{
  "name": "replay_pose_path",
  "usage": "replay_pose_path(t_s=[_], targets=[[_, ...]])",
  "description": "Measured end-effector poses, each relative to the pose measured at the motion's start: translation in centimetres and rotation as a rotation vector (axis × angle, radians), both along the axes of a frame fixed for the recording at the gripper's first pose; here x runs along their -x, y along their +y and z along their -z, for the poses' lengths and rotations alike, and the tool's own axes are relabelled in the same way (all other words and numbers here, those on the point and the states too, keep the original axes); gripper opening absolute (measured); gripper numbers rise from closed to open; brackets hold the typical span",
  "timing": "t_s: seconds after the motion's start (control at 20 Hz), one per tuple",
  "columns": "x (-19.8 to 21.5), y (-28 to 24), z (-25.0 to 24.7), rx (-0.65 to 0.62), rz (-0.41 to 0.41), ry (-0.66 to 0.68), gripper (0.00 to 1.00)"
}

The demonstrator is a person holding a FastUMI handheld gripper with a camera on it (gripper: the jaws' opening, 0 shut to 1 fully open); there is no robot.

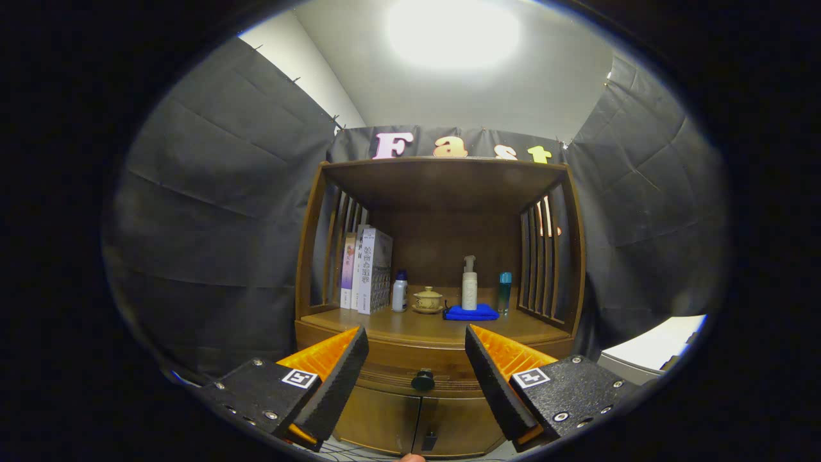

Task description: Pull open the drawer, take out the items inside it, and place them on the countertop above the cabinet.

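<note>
My hand-held gripper hangs open and empty, fingers spread wide. The drawer sits shut under the desk, its long axis running crosswise. Its knob lies straight ahead, centred between my fingers but beyond their tips, so I judge a straight push forward comes next.

The drawer is sitting fully closed (dark round knob dead centre) right under the wooden countertop, its front lying flush with the cabinet.
</note>
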State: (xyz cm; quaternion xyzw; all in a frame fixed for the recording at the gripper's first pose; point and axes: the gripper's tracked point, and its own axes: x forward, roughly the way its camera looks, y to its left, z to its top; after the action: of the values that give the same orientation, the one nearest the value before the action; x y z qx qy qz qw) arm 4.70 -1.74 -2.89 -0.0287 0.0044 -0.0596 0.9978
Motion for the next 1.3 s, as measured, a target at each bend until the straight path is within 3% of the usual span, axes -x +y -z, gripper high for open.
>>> replay_pose_path(t_s=[0.75, 1.3], targets=[[-7.7, -3.2, 8.6, -0.070, 0.113, 0.116, 0.95], [-11.6, -2.9, 15.0, -0.159, 0.099, 0.225, 0.92]])
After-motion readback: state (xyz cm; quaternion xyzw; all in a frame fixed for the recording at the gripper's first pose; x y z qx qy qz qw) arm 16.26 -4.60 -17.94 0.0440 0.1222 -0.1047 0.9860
